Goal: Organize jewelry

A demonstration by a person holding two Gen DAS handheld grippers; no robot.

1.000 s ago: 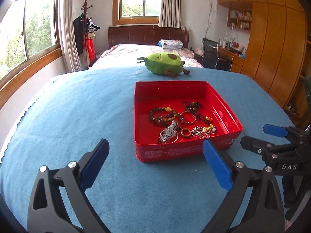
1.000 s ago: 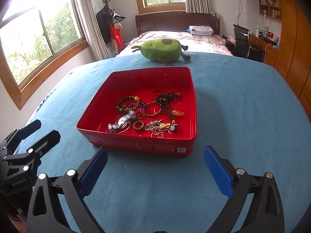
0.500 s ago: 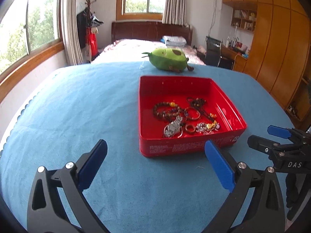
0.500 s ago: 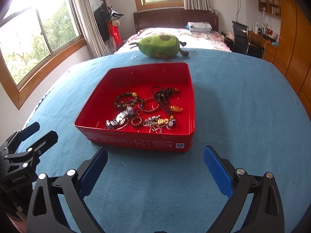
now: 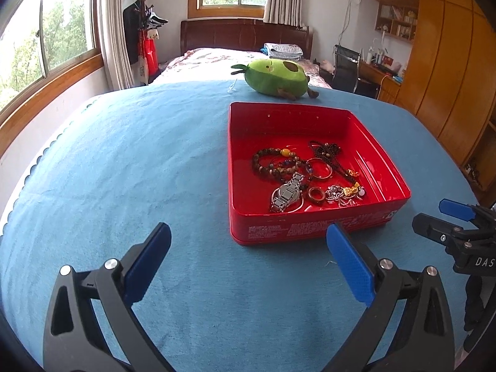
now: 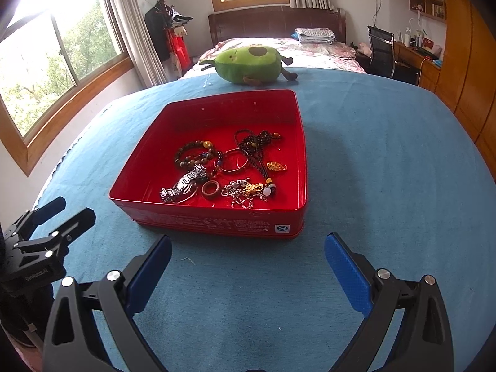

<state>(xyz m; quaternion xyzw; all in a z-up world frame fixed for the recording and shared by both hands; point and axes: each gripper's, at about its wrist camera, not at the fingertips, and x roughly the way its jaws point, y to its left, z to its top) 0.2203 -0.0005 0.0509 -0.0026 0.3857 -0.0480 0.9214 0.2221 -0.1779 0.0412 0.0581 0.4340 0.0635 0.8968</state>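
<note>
A red tin tray [image 5: 313, 228] [image 6: 214, 220] sits on the blue tablecloth and holds several pieces of jewelry: a beaded bracelet [image 5: 269, 162] [image 6: 193, 152], a metal watch [image 5: 286, 193] [image 6: 183, 184], a brown ring [image 5: 316, 193] [image 6: 210, 189], a bangle [image 6: 234, 161], a dark cord necklace [image 6: 254, 142] and a silver chain with gold charm [image 5: 345, 192] [image 6: 248, 190]. My left gripper [image 5: 248, 260] is open, empty, in front of the tray's near wall. My right gripper [image 6: 248, 272] is open, empty, just short of the tray. Each gripper shows at the edge of the other's view.
A green avocado plush toy [image 5: 277, 76] [image 6: 249, 65] lies on the cloth behind the tray. Blue cloth [image 5: 124, 155] spreads wide to the left and right of the tray. A bed, windows, a coat stand, a desk and wooden wardrobes stand beyond.
Both cameras have risen and tilted slightly, so the tray sits lower and looks nearer in each view. Both grippers stay open and empty; the jewelry has not moved.
</note>
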